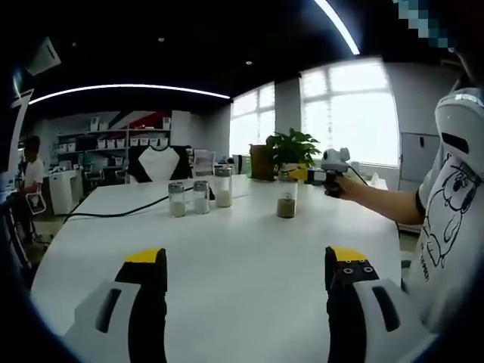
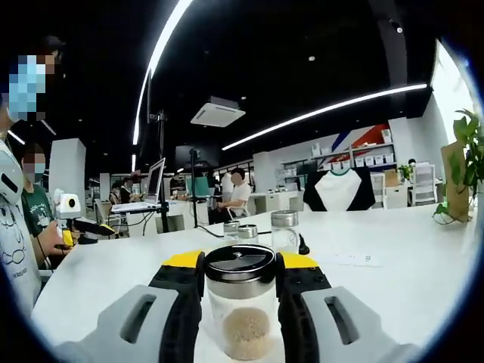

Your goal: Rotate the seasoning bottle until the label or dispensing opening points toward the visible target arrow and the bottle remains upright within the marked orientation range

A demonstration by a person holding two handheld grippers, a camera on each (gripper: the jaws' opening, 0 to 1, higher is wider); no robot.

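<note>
The seasoning bottle [image 2: 240,306] is clear glass with a dark metal lid and brown granules at the bottom. It stands upright between the yellow-tipped jaws of my right gripper [image 2: 240,262], which press on both its sides. The left gripper view shows the same bottle [image 1: 286,199] on the white table [image 1: 227,242], with the right gripper [image 1: 311,175] reaching it from the right in a person's hand. My left gripper [image 1: 245,261] hovers open over the table's near side, well short of the bottle, with nothing between its jaws. It also appears far left as the left gripper [image 2: 76,224].
Three glass shakers with white contents [image 1: 200,197] stand left of the brown bottle. A black cable [image 1: 113,215] runs across the table. A potted plant [image 1: 291,150] sits at the far edge. A person in a white shirt [image 1: 454,204] stands at the right.
</note>
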